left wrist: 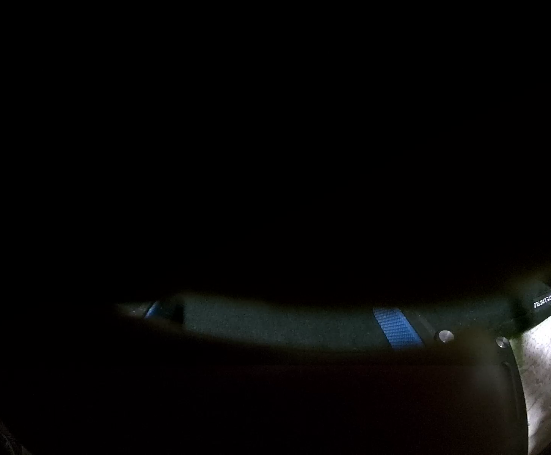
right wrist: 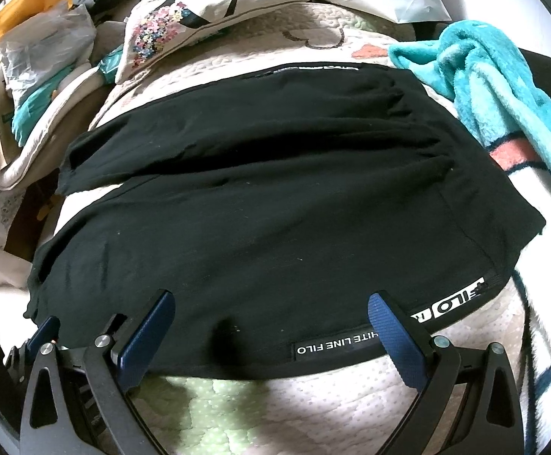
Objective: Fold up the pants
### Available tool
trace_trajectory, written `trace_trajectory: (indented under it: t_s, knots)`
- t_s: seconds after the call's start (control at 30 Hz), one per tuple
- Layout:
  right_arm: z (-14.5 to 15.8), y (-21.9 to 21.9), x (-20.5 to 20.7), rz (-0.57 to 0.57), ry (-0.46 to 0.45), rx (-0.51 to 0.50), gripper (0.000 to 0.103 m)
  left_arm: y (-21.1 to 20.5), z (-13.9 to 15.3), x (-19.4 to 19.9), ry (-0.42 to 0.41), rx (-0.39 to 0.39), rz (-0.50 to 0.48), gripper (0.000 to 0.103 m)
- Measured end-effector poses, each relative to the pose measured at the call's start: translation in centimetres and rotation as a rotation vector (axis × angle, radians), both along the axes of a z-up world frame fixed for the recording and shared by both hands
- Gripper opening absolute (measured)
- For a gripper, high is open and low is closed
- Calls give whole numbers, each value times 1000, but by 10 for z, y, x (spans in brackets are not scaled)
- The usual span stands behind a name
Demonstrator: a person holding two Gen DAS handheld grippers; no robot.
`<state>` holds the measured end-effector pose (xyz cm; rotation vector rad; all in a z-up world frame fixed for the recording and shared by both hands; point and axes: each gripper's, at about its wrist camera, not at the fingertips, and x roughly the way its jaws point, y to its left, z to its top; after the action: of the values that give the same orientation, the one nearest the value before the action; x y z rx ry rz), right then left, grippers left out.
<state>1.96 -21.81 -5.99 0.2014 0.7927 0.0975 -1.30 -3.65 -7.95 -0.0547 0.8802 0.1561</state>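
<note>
Left gripper [left wrist: 275, 322]: its camera is almost fully dark, as if it is pressed against or covered by black cloth. Only a thin lit strip is seen, with one blue pad [left wrist: 398, 328] in it. Whether the jaws are apart or together cannot be told.

Plastic bags [right wrist: 44, 34]: seen far ahead and to the left of the right gripper, off the working area.

Pillow [right wrist: 199, 11]: seen ahead, beyond the far edge of the pants, with a flower print.

Pants [right wrist: 275, 189]: black, spread flat on the quilt directly ahead of the right gripper. Both legs seem to lie side by side, with the leg ends to the left and the waist to the right. A white printed label [right wrist: 336, 343] is read on the near edge.

Right gripper [right wrist: 271, 326]: the jaws are held wide apart, nothing between them. The blue pads [right wrist: 393, 335] lie over the near edge of the pants.

Quilt [right wrist: 237, 409]: pale, seen under and just behind the pads.

Teal blanket [right wrist: 503, 87]: bunched ahead and to the right, beside the waist.

Progress: the pants are judged to be laid out and smoothed, but no fold is seen. All folding seems to be left.
</note>
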Motion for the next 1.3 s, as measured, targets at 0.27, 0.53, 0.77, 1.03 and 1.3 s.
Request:
trace_trajectory:
  t_s: [0.27, 0.53, 0.77, 1.03, 1.3]
  knots:
    - [1, 1, 0, 10, 0, -3, 103, 1, 0, -2, -1, 0, 0, 103]
    - [2, 3, -1, 13, -10, -10, 103, -4, 1, -1, -3, -4, 0, 103]
    - [2, 3, -1, 15, -11, -11, 103, -3, 2, -3, -3, -5, 1, 103]
    - [1, 5, -2, 15, -10, -12, 103, -8, 3, -2, -4, -5, 1, 103]
    - [1, 4, -1, 16, -10, -13, 103, -18, 6, -2, -4, -3, 1, 103]
